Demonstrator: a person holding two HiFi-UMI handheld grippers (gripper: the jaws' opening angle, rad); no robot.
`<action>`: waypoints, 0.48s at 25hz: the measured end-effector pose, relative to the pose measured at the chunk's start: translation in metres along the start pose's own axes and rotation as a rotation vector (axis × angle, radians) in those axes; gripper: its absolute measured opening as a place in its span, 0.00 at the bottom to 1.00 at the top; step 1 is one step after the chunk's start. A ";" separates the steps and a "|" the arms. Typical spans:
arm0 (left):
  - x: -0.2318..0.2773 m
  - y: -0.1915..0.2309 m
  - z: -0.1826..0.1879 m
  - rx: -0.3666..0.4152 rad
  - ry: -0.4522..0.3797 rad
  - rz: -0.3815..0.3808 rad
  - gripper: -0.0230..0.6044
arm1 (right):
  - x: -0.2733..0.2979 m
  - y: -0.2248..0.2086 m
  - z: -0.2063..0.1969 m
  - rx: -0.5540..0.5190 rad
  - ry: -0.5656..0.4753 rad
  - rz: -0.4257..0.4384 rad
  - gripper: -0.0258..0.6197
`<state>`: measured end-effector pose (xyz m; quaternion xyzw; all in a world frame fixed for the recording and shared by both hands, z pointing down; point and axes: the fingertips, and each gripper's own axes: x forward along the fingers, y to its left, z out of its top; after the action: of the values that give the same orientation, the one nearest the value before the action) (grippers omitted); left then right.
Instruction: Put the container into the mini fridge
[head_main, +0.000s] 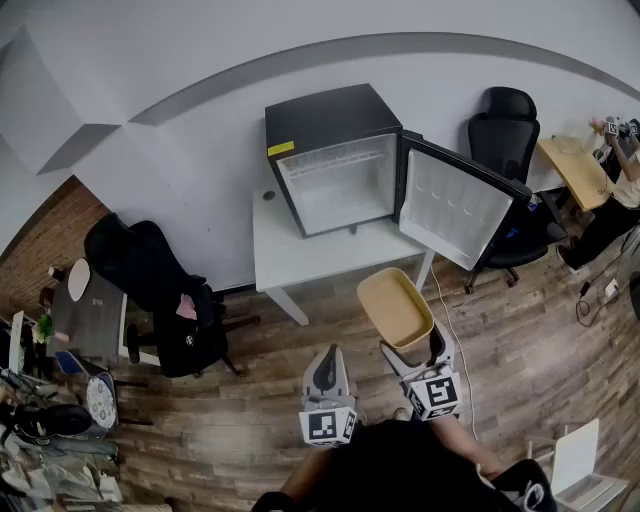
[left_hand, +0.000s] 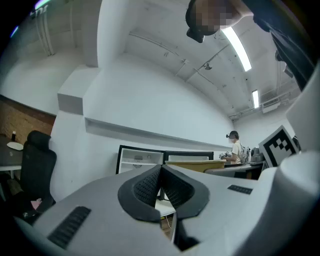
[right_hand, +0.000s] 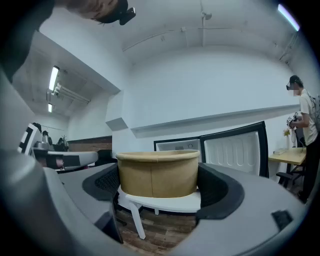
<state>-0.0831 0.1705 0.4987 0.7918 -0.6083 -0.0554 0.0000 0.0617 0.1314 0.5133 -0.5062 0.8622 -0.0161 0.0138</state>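
Observation:
A tan paper container (head_main: 395, 306) (right_hand: 157, 174) is held in the air in front of the table, with my right gripper (head_main: 408, 345) (right_hand: 159, 187) shut on its sides. The black mini fridge (head_main: 335, 158) (right_hand: 176, 145) stands on the white table (head_main: 300, 250), its door (head_main: 455, 208) (right_hand: 233, 147) swung wide open to the right and its white inside empty. My left gripper (head_main: 327, 372) (left_hand: 161, 187) hangs beside the right one, its jaws shut with nothing between them.
A black office chair (head_main: 150, 290) with clothes on it stands left of the table. Another black chair (head_main: 503, 135) sits right of the fridge, behind the open door. A person (right_hand: 305, 125) stands at a wooden desk (head_main: 575, 170) at far right. A white cable (head_main: 450, 330) trails on the wooden floor.

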 end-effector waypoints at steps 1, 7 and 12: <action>0.001 0.001 -0.001 0.000 -0.001 0.000 0.07 | 0.001 0.000 0.001 -0.002 0.003 -0.002 0.81; 0.007 0.003 0.000 -0.002 -0.003 0.001 0.07 | 0.008 -0.002 0.001 -0.008 0.004 0.001 0.81; 0.013 0.005 0.000 -0.004 -0.004 0.002 0.07 | 0.012 -0.004 0.002 -0.007 0.004 -0.001 0.81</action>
<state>-0.0847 0.1567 0.4980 0.7910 -0.6091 -0.0583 0.0006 0.0589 0.1188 0.5118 -0.5065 0.8621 -0.0141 0.0106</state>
